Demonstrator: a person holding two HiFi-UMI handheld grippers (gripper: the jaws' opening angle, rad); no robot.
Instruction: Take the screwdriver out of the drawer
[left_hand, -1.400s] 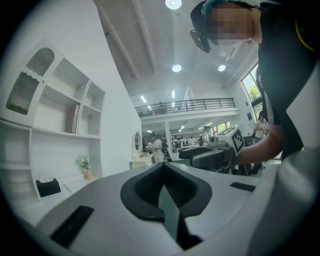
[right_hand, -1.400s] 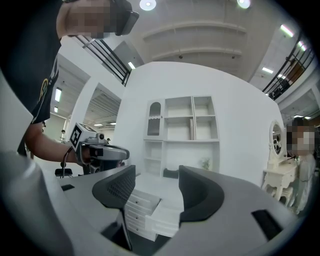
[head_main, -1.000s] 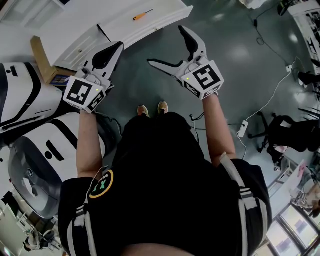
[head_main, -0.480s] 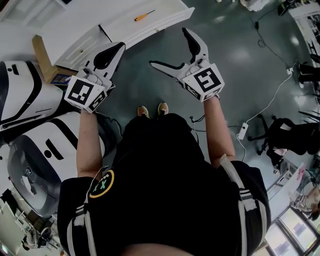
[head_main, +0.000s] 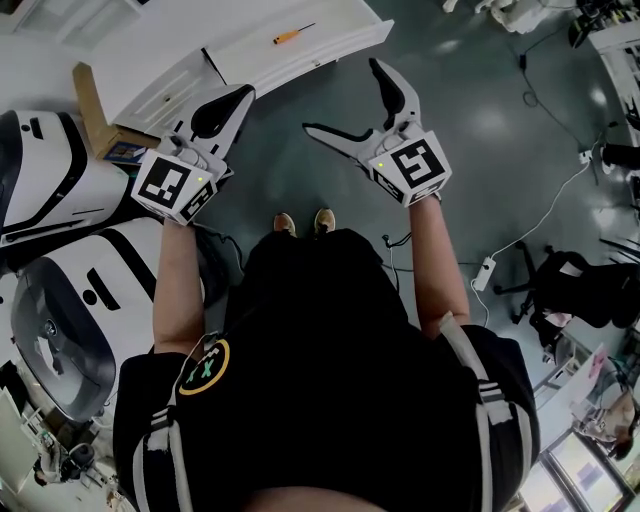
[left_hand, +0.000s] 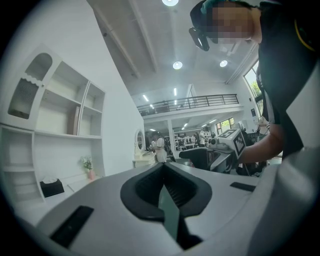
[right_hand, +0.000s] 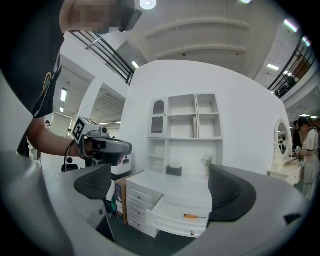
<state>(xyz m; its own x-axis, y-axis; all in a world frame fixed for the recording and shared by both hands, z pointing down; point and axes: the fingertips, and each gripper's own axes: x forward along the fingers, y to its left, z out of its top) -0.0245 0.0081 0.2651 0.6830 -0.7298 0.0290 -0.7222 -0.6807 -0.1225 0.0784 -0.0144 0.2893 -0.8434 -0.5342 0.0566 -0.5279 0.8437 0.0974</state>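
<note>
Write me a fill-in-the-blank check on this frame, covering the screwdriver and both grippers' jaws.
The screwdriver has an ___ handle.
It lies in an open white ___.
The right gripper holds nothing, its jaws wide ___.
The left gripper has its jaws ___.
Missing words: orange; drawer; open; shut.

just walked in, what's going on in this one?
A person stands facing a white desk with a gripper in each hand, both held in the air short of it. The orange screwdriver lies in the open drawer, untouched. The right gripper is open and looks toward the drawer; the left gripper has its fingers together on nothing.
</note>
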